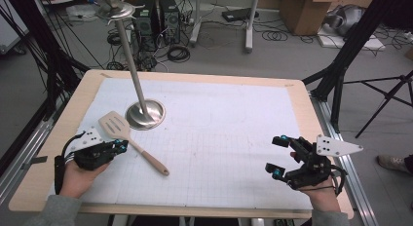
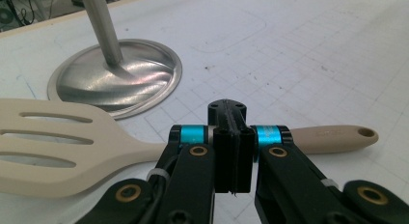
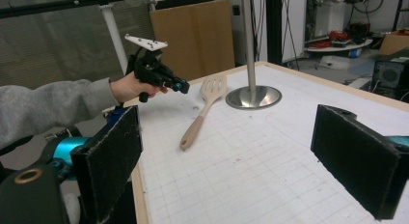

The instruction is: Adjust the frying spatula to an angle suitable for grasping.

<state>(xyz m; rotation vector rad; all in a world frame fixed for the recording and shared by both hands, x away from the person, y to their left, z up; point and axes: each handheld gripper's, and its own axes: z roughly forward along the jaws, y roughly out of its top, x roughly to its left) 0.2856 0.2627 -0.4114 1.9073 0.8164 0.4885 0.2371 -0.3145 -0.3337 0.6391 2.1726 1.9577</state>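
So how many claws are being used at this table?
2. The left claw is shut, held at the table's left beside the beige spatula near its neck. The right claw is open, held over the table's right side.

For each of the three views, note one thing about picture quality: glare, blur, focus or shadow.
High view: even light, with soft sheen on the metal stand base and only faint shadow under the spatula. Left gripper view: bright streaky glare on the stand base; the left gripper, jaws shut, is sharp. Right gripper view: the near jaws of the right gripper look soft and the background is dim.
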